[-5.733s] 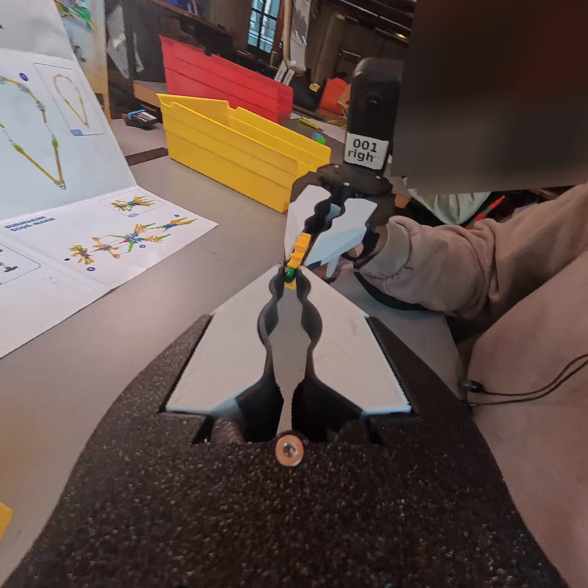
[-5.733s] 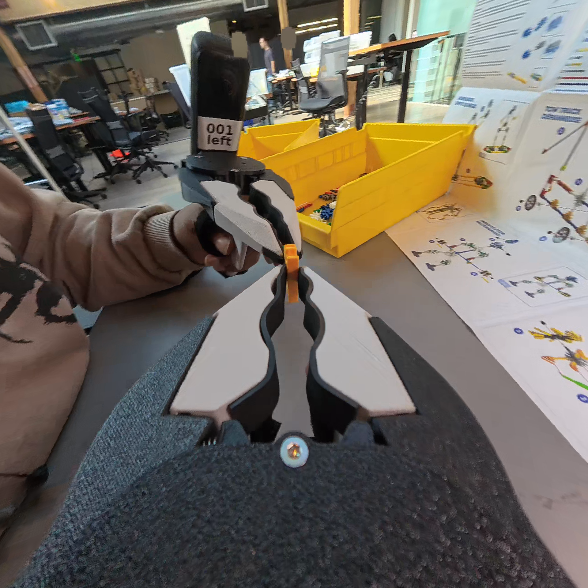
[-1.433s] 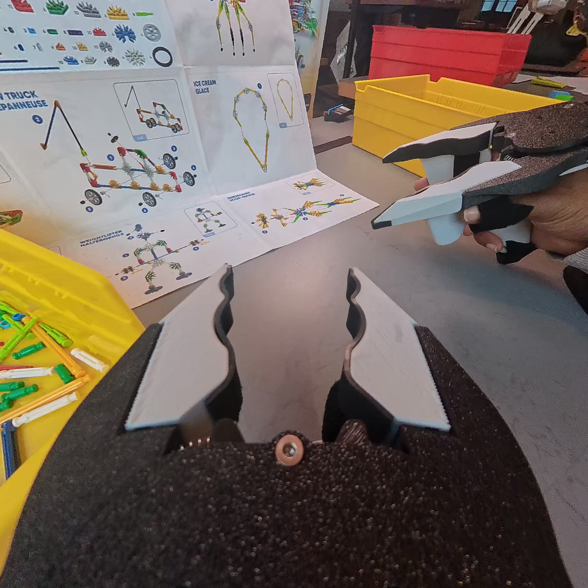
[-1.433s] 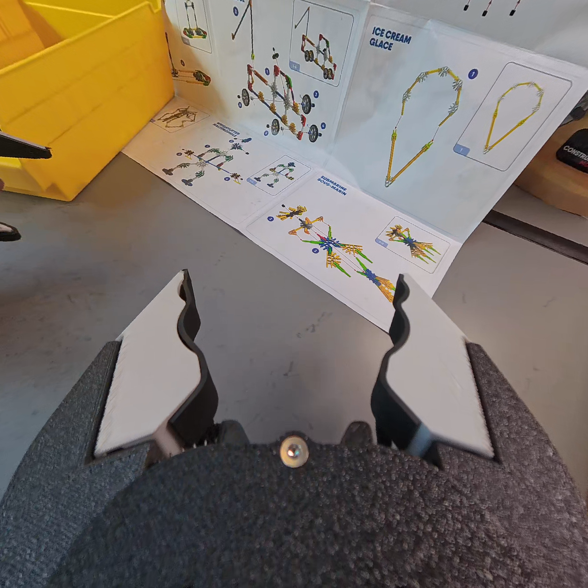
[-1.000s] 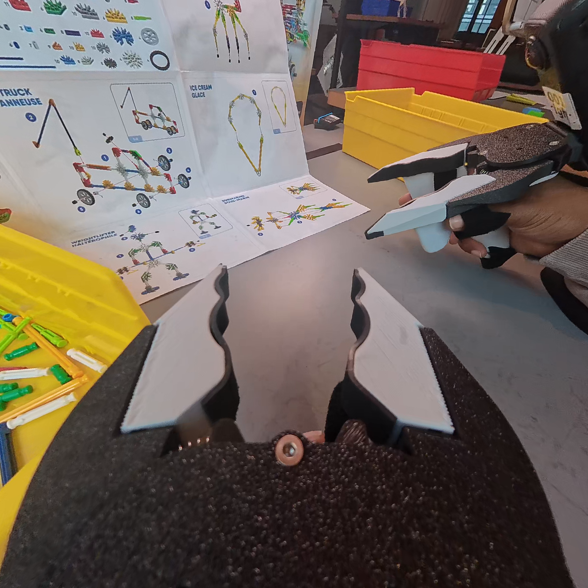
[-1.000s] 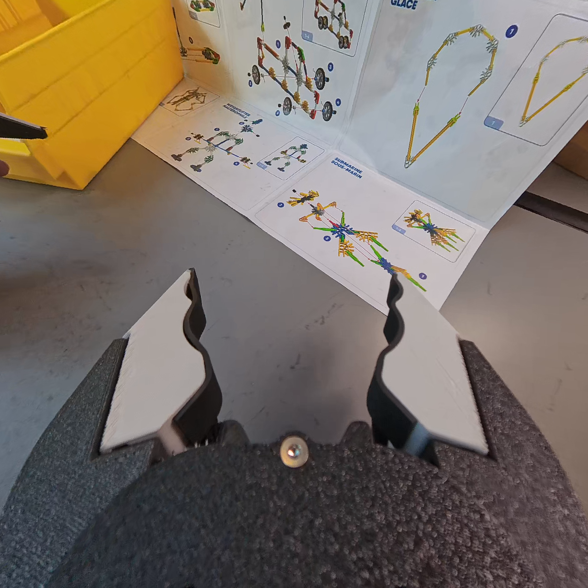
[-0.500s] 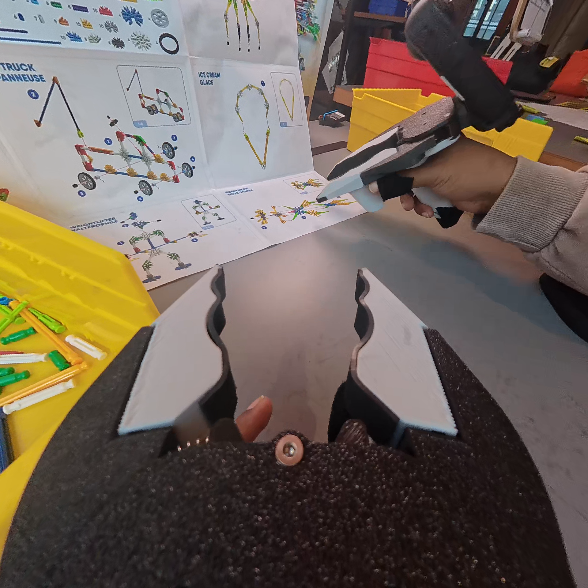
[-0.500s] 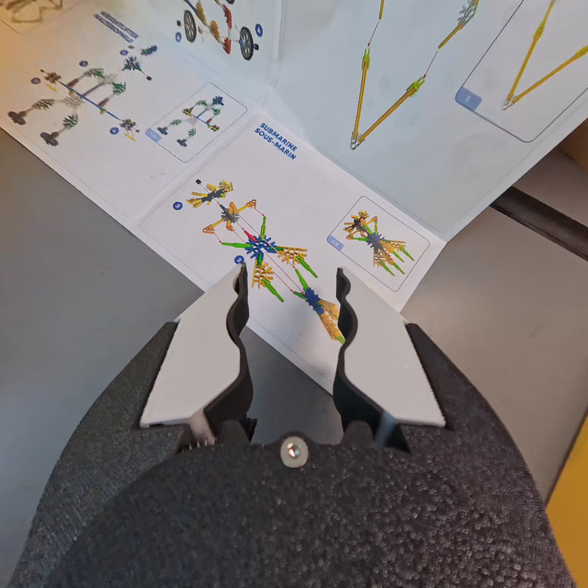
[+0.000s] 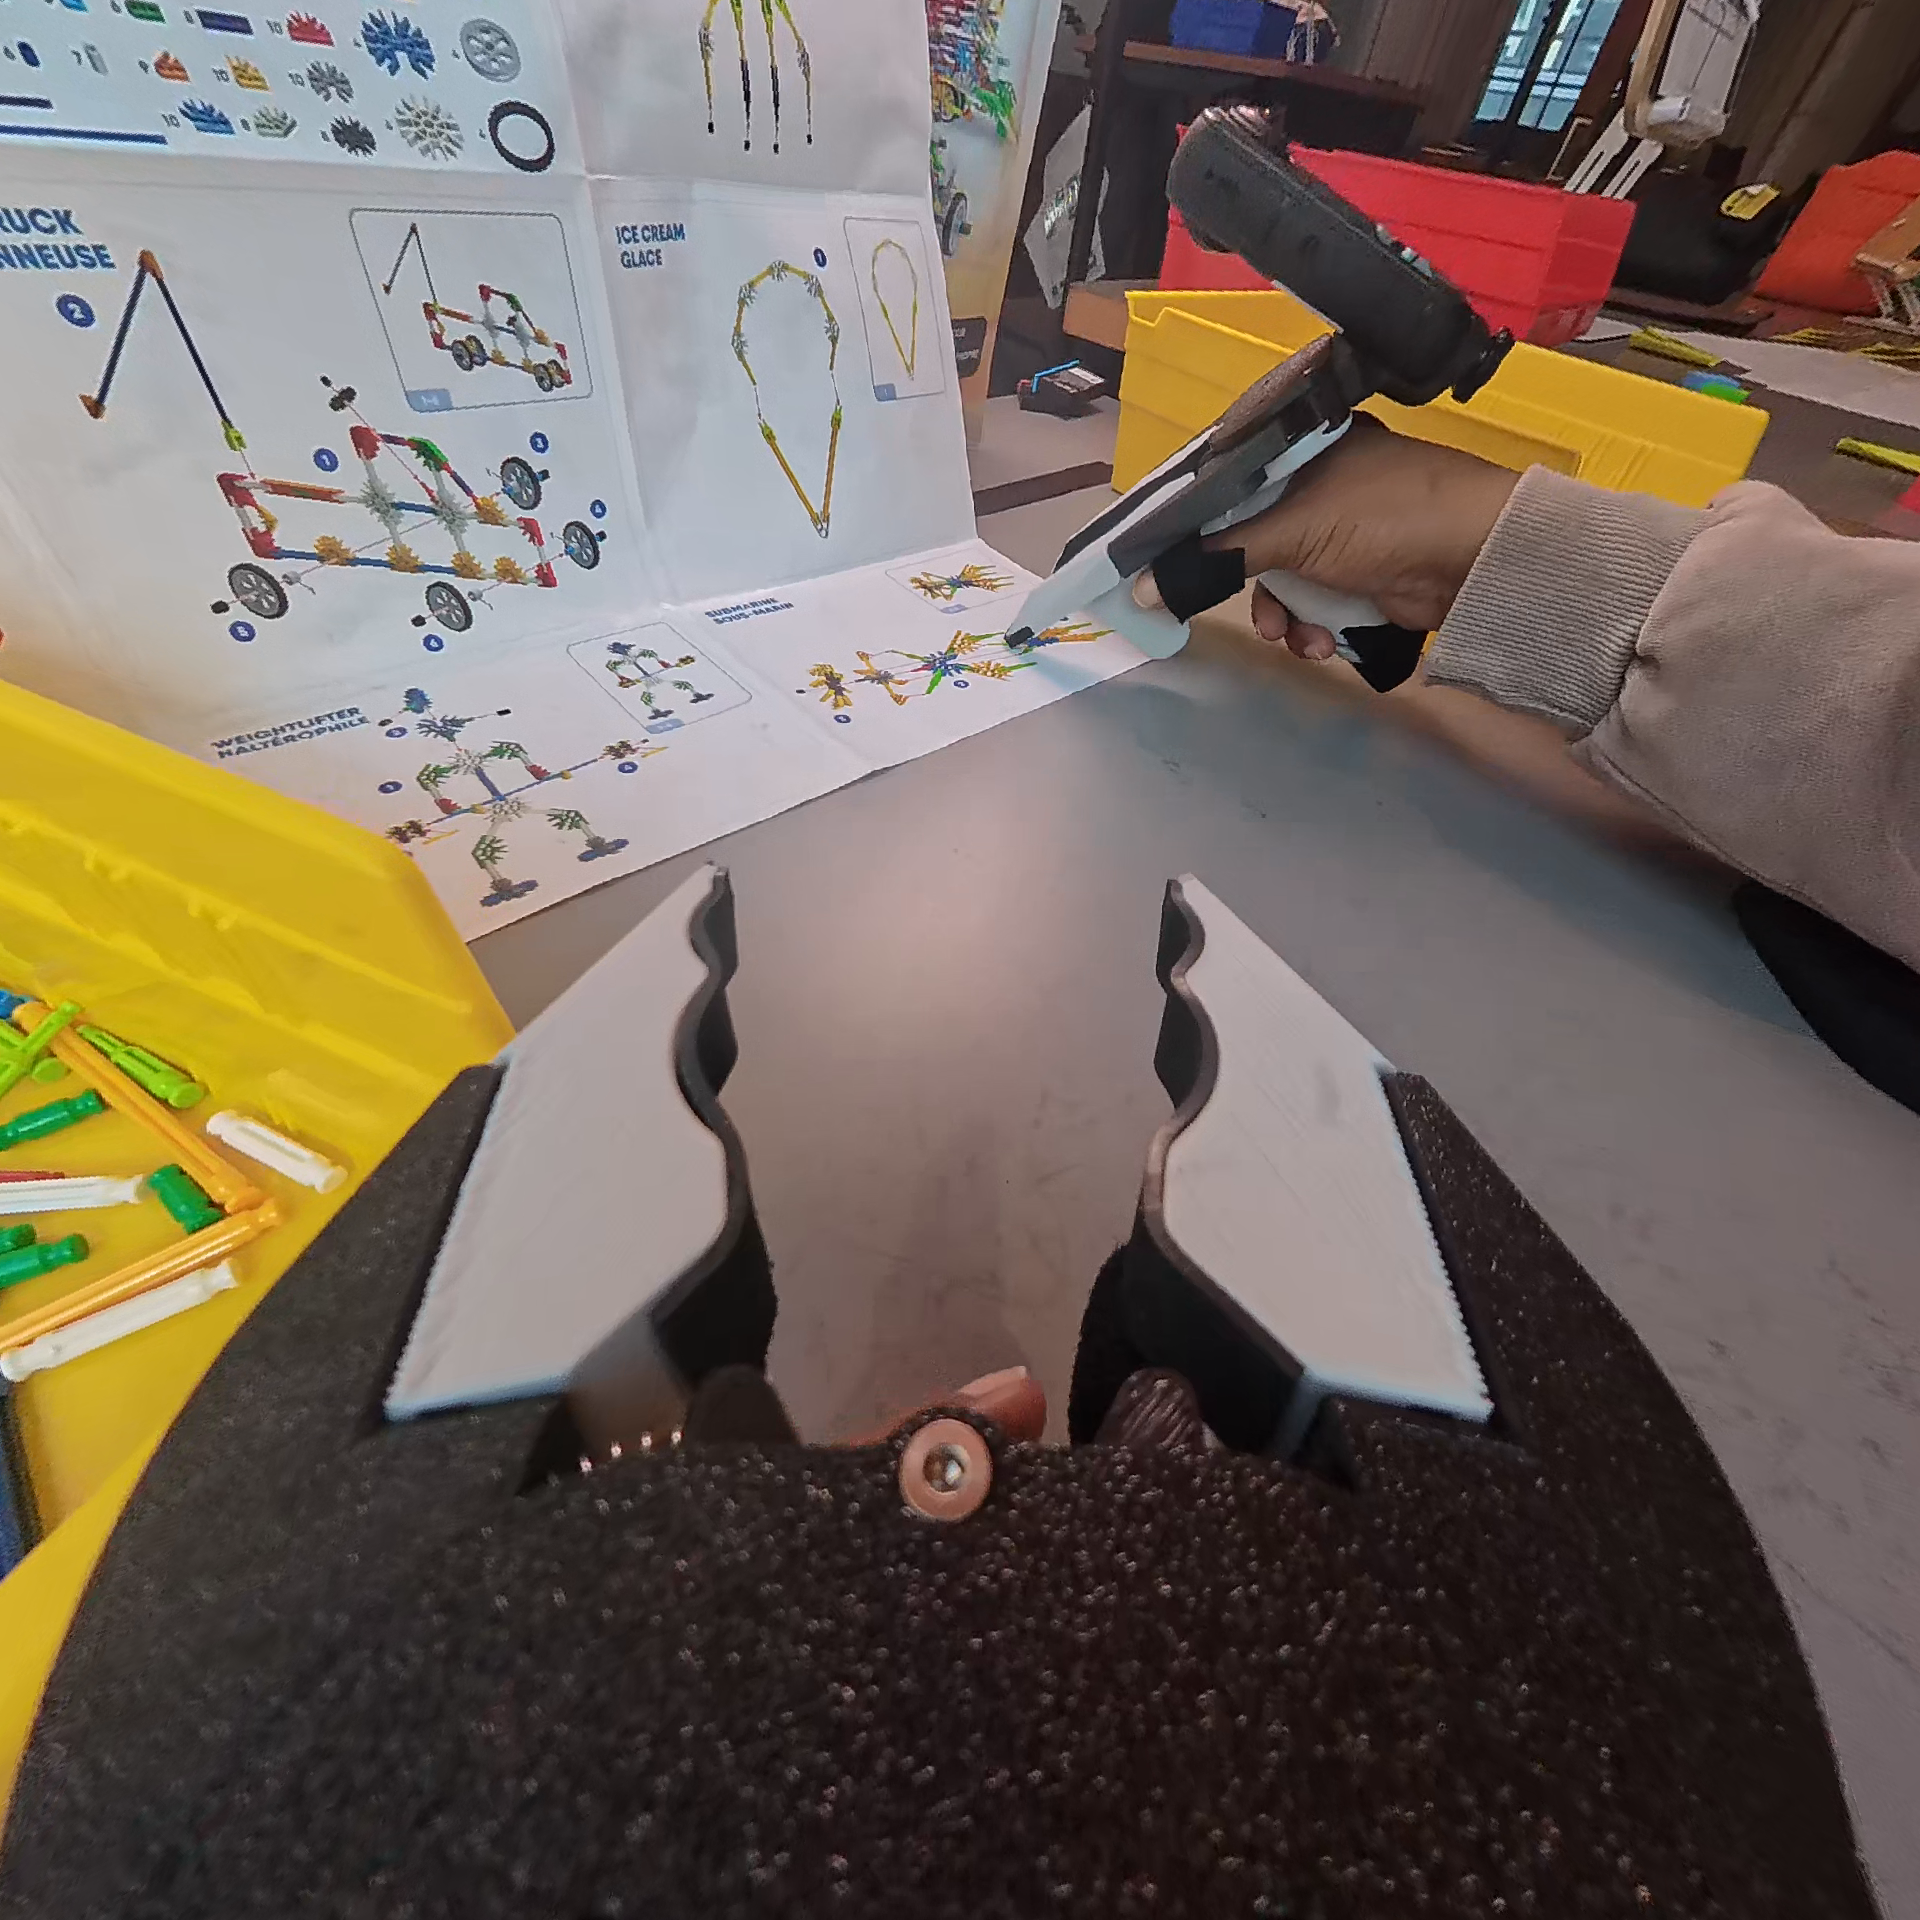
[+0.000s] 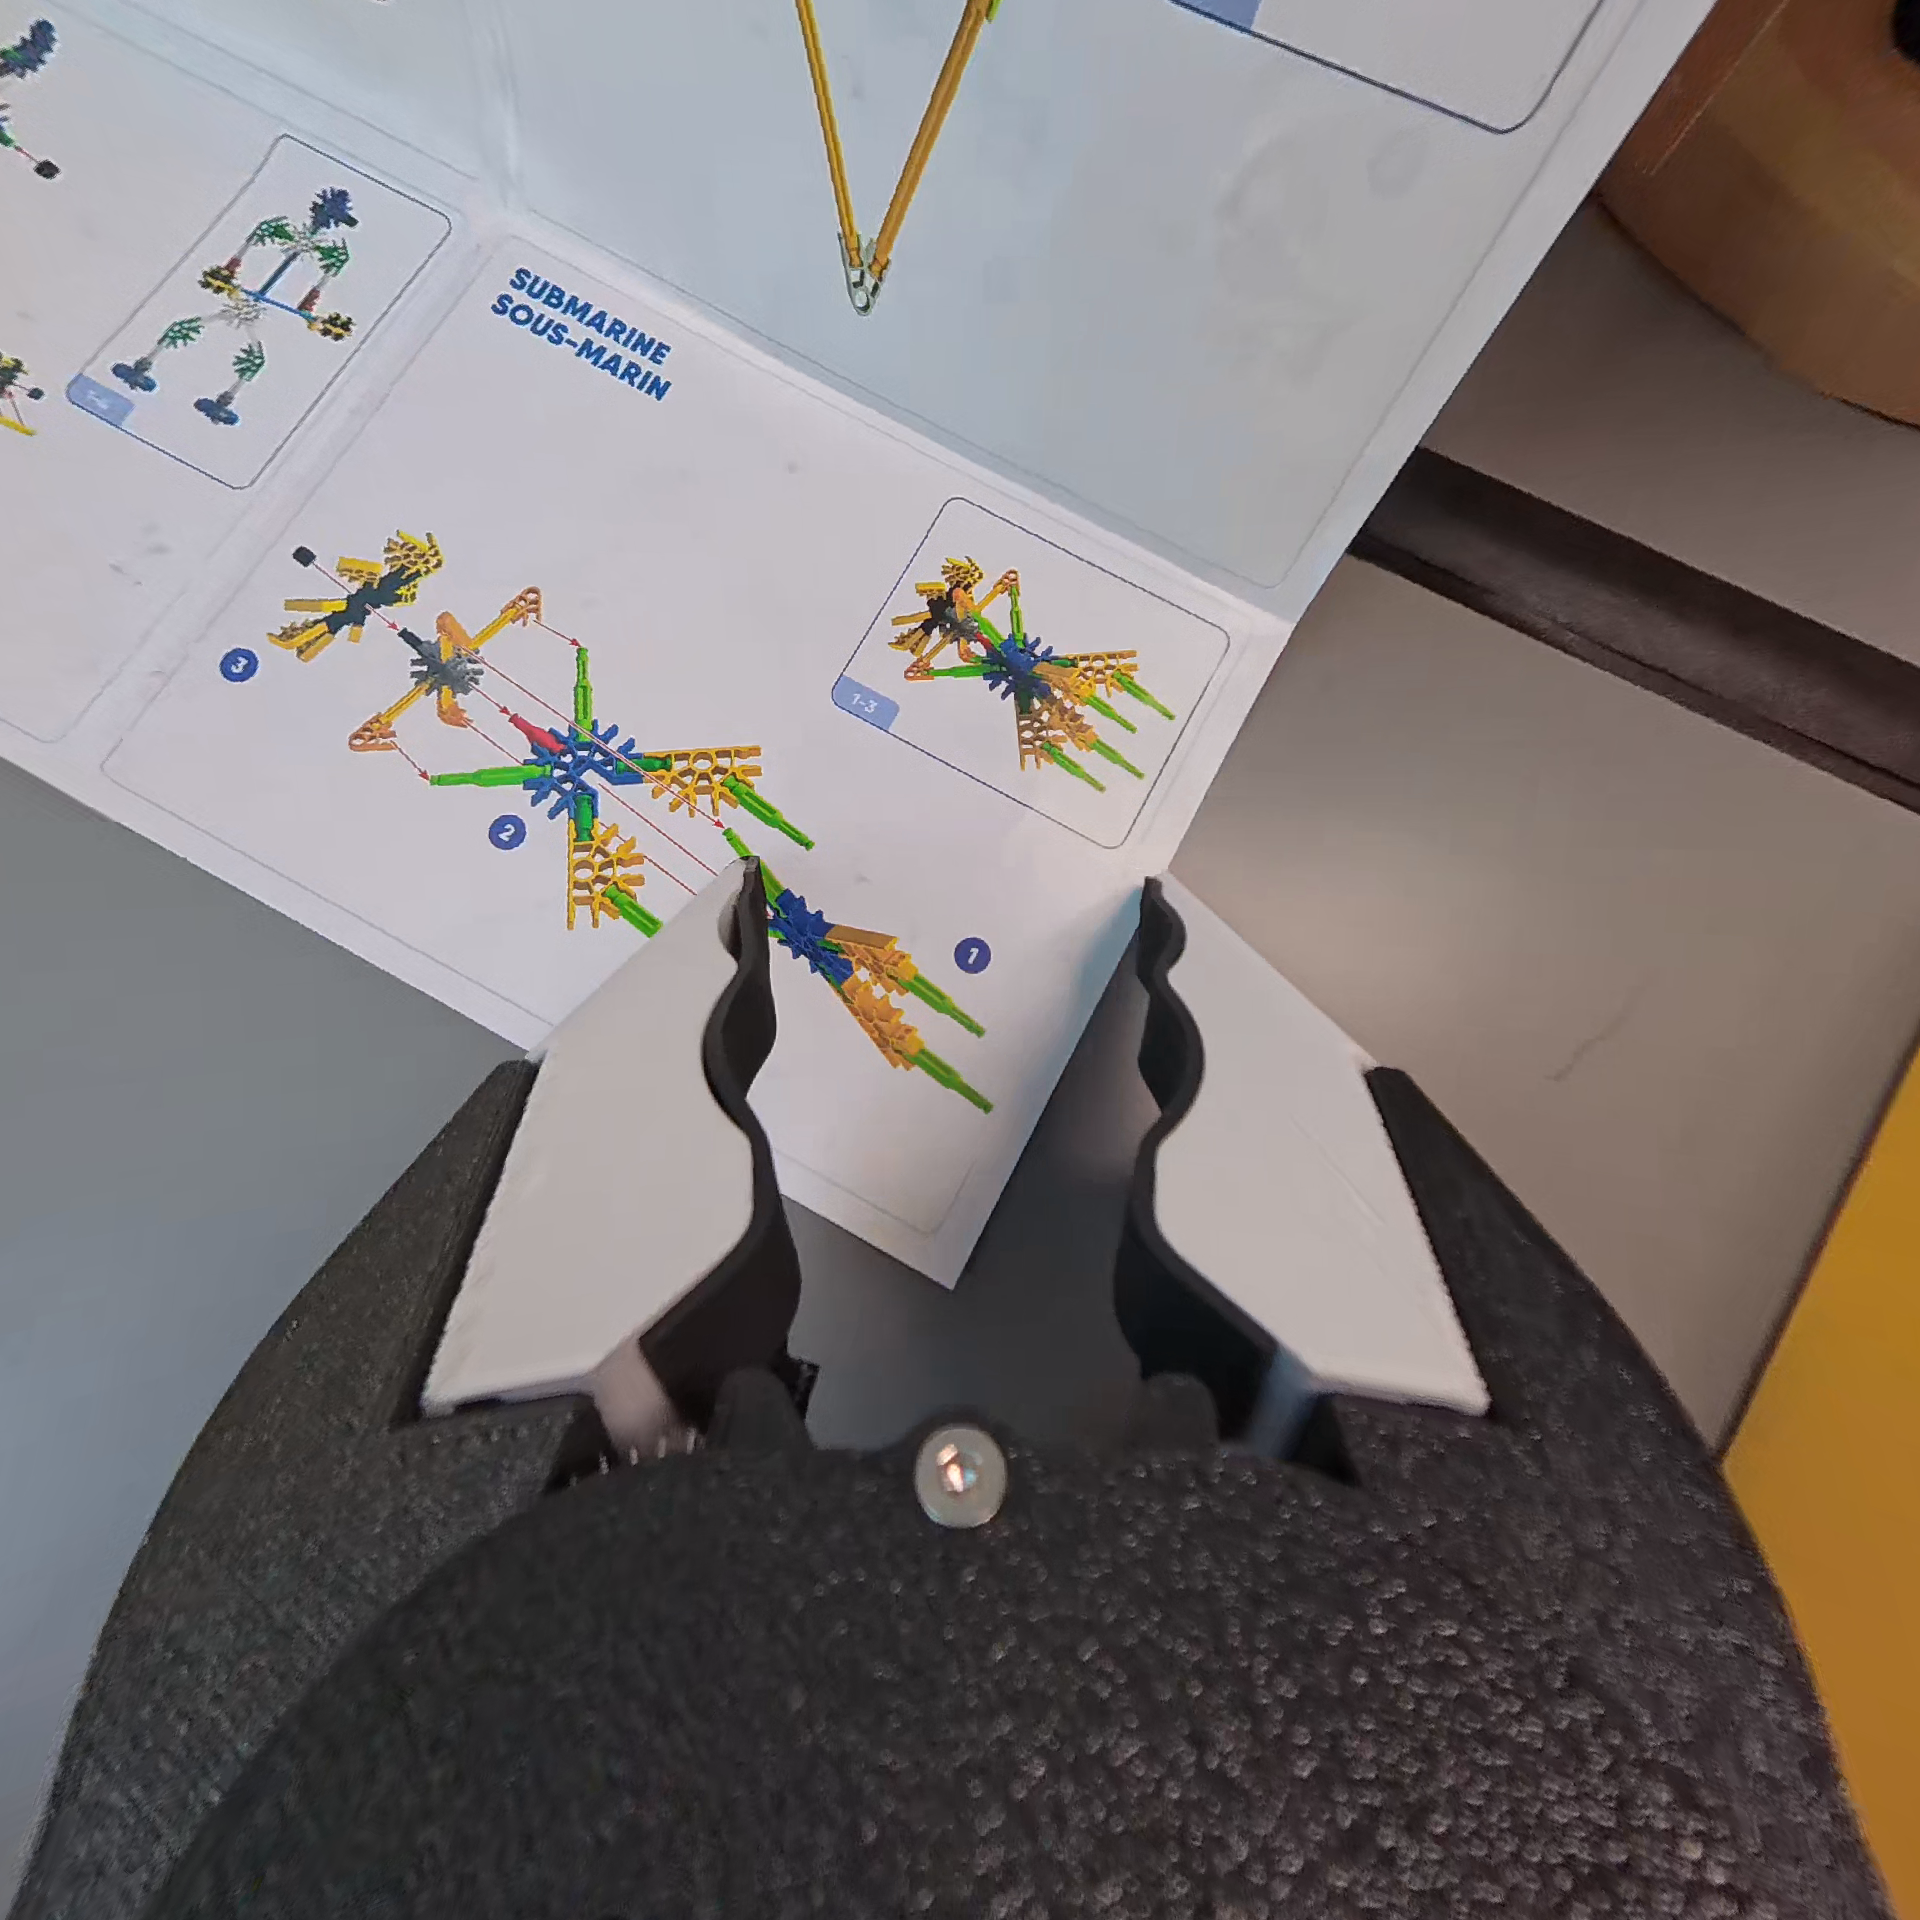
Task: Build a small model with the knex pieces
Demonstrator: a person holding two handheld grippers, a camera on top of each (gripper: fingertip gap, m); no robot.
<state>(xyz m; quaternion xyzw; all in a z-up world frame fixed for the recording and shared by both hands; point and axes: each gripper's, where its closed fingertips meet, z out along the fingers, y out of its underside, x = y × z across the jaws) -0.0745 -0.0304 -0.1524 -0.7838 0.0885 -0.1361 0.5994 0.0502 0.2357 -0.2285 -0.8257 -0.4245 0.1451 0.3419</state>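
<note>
My left gripper is open and empty, a little above the grey table. My right gripper is open and empty, tilted down over the lower right corner of a white folded instruction sheet. Its left fingertip is at a printed drawing of a blue, yellow and green model. In the left wrist view the right gripper, held in a hand, has its tip on the flat part of the sheet, far ahead of my left gripper.
A yellow bin with several coloured rods stands close on the left. Another yellow bin and a red bin stand behind the right gripper. A sleeved arm crosses the right side. A yellow edge lies right of my right gripper. Spacing between my two grippers at the tips: around 30 centimeters.
Earlier both grippers were shut together on a small orange piece; both are open now. Over the last second the right gripper moved forward and down onto the sheet with narrower jaws. The left barely moved.
</note>
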